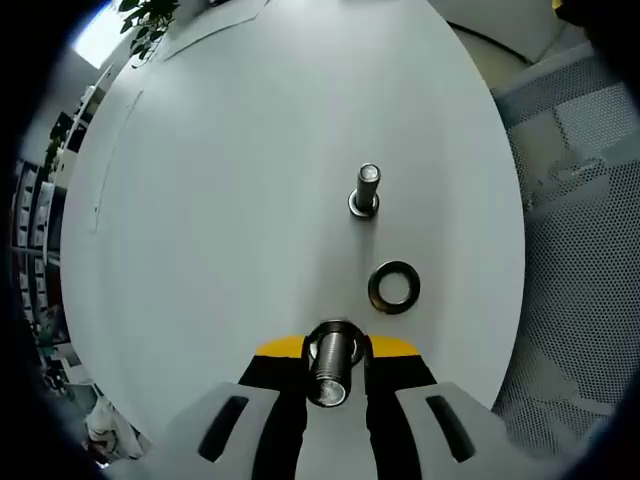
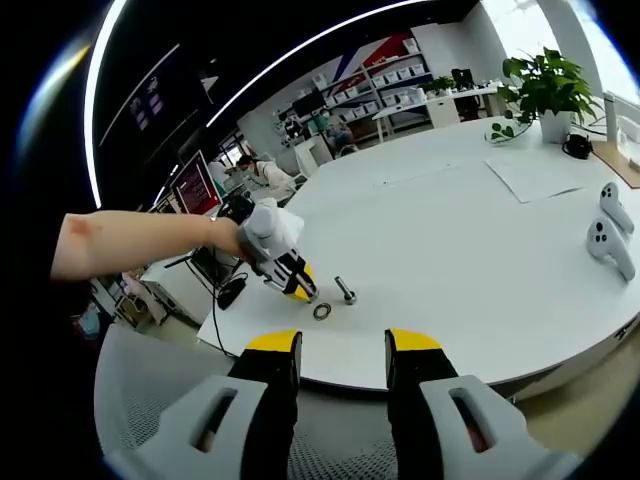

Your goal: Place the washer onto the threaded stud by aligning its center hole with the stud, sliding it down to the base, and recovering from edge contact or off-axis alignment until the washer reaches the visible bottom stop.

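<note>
Left tool (image 1: 328,385) was clamped on a threaded bolt (image 1: 331,362), the right tool (image 2: 340,352) hung wide open off the desk (image 1: 220,220). Washer (image 1: 394,287) lay flat at 1 o'clock from the bolt, stud (image 1: 366,191) beyond at 12. Looked like pre-pickup; next up, grab the washer and center it.

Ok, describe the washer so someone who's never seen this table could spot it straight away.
On the round white table, near the edge by the left hand-held gripper, lies the washer. It is a flat dark ring, between a standing bolt and the gripped stud.
</note>
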A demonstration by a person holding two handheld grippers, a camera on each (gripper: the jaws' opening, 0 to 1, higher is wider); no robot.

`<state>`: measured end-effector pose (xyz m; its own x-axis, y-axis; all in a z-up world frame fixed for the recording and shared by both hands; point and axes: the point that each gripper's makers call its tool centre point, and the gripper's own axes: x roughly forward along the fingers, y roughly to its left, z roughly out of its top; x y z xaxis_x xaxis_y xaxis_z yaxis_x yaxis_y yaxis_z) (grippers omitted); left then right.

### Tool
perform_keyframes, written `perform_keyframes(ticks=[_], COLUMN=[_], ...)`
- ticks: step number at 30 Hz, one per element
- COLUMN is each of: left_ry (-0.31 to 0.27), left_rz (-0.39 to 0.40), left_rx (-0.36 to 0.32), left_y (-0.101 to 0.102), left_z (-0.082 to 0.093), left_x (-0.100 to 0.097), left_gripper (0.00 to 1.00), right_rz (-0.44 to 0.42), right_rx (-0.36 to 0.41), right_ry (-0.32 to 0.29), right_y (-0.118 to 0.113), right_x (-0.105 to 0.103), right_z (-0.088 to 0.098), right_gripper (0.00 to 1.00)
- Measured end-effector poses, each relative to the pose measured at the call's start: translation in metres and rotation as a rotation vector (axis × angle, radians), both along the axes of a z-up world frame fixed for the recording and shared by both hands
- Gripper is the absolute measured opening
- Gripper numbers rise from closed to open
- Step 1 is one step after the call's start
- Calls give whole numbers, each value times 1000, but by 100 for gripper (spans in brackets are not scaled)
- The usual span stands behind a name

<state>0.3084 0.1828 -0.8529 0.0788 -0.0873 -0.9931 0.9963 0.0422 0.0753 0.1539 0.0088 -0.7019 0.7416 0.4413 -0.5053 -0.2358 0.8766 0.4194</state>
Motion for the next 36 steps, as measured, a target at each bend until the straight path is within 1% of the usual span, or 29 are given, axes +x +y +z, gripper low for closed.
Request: perform_keyframes(ticks=[1, 2, 3, 4, 5, 8, 9, 10, 15, 16, 17, 18, 23, 25, 27, 29, 33, 35, 36], left_ry=[-2, -5, 21, 23, 18, 5, -13, -27, -44, -52, -54, -58, -87, -89, -106, -107, -126, -129, -141], left_rz=[11, 16, 83, 38, 2, 45, 52, 50, 52, 51, 32, 37, 84, 93, 114, 136, 166, 190, 215], left_rx=[-20, -99, -12, 12, -11, -21, -35, -43, -60, -72, -76, -82, -155, -168, -211, -231, -271, -302, -345], left_y=[-4, -18, -3, 1, -2, -2, -2, -1, 5, 6, 7, 8, 12, 14, 15, 18, 26, 29, 28], left_z=[1, 4, -2, -3, -4, 1, 3, 4, 11, 15, 18, 20, 38, 43, 51, 55, 64, 69, 73], left_x=[0, 3, -1, 3, 5, 4, 7, 8, 9, 8, 7, 7, 8, 7, 8, 7, 6, 4, 7], left_gripper=[15, 12, 12, 12, 12, 12, 12, 12, 12, 12, 12, 12, 13, 13, 13, 13, 13, 13, 13], right_rz=[0, 0, 0, 1, 2, 3, 2, 2, 7, 8, 9, 10, 10, 10, 9, 9, 8, 7, 6], right_rx=[0, 1, 0, 0, 0, 0, 1, 1, 0, -1, -1, -1, -1, -1, -1, -1, -1, -1, -1], right_ry=[0, 0, 1, 1, 2, 1, 0, 0, -1, -1, 0, 0, -2, -2, -2, -3, -4, -5, -5], right_y=[0, 0, 0, 0, 0, 0, 0, 0, 1, 1, 1, 1, 1, 1, 1, 1, 1, 1, 1], right_x=[0, 0, 0, 0, 0, 0, 0, 0, 0, 0, -1, -1, -1, -1, -1, -1, 0, 0, 0], right_z=[0, 0, 0, 0, 0, 0, 0, 0, 0, 0, 0, 0, 0, 0, 0, 0, 0, 0, 1], right_gripper=[36, 36, 36, 36, 36, 36, 36, 36, 36, 36, 36, 36, 36, 36, 36, 36, 36, 36, 36])
